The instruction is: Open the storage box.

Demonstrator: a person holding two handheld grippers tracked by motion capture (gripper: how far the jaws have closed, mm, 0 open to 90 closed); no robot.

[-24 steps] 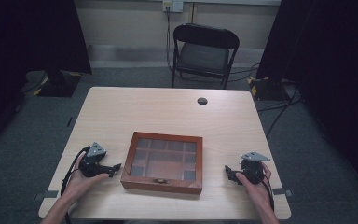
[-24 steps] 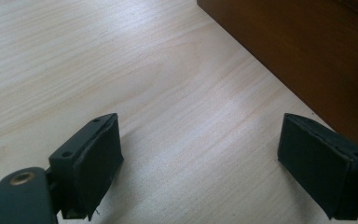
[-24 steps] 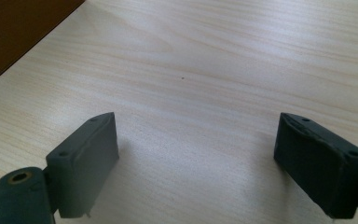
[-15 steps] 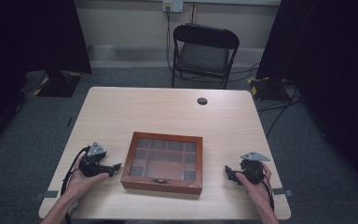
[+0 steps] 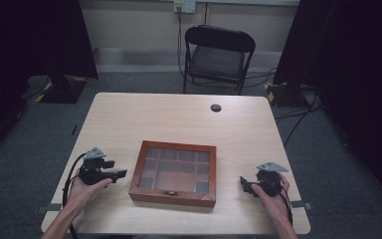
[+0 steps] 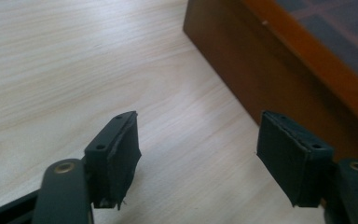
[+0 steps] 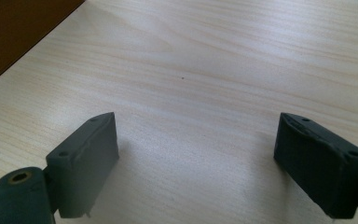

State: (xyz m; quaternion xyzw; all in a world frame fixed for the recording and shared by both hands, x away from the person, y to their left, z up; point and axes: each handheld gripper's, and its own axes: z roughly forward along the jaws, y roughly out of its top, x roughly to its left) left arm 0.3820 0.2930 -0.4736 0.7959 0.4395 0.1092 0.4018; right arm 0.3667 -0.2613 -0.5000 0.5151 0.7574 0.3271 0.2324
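A brown wooden box with a glass lid over several compartments lies near the table's front edge, a small clasp on its front side. My left gripper rests on the table just left of the box, pointing at its left side, open with nothing between the pads. In the left gripper view the box's side wall stands close ahead of the gripper. My right gripper lies to the right of the box, aimed at it, open and empty. The right gripper view has the gripper over bare wood, with a box corner at top left.
The light wooden table carries a small black round thing near its far edge. A black folding chair stands behind the table. Dark curtains hang on both sides, and cables run across the floor at the right.
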